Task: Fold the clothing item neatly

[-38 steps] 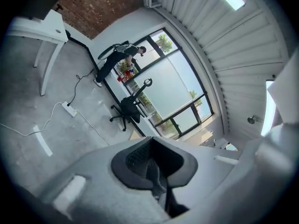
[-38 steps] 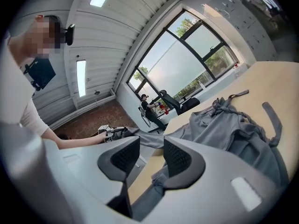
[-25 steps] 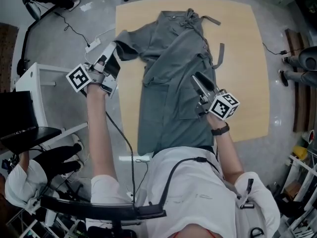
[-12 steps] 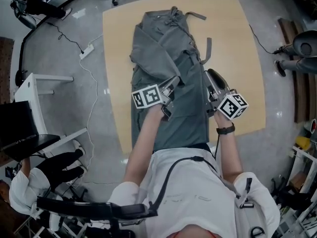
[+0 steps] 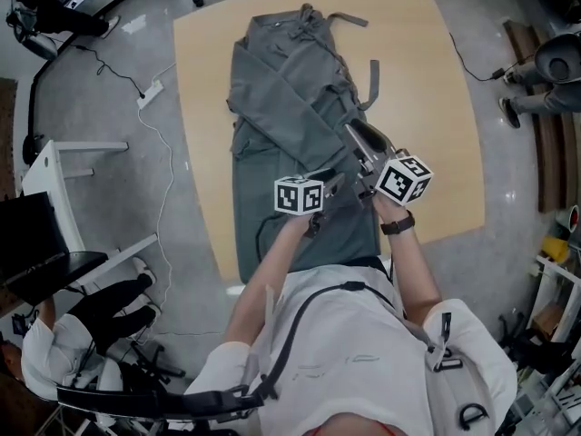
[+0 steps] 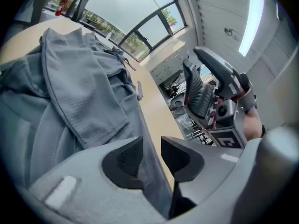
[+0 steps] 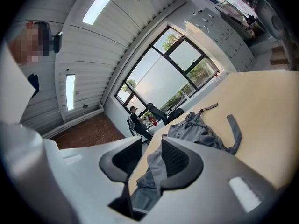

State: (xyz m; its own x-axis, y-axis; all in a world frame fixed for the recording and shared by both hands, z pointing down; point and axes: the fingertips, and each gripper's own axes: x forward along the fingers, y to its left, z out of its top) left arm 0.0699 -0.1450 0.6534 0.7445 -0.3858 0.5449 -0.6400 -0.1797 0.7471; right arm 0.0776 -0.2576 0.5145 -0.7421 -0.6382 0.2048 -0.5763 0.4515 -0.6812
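**Left gripper (image 6: 152, 146) low over the garment's near end, jaws just been opening**

Its pads stood a narrow gap apart and pressed on nothing, with only grey cloth showing below through the gap. Just beside it at 2 o'clock, the right gripper (image 7: 152, 149) hovered with its jaws narrowly apart too. A ridge of cloth sat in that gap, but one pad was clear of it. Further out, the grey garment (image 5: 281, 89) lay lengthwise on the wooden table (image 5: 427, 80) — collar at 12 o'clock, hem by the edge at 6. A sleeve was folded across its front, and a loose belt strip (image 5: 370, 82) lay at 1 o'clock.
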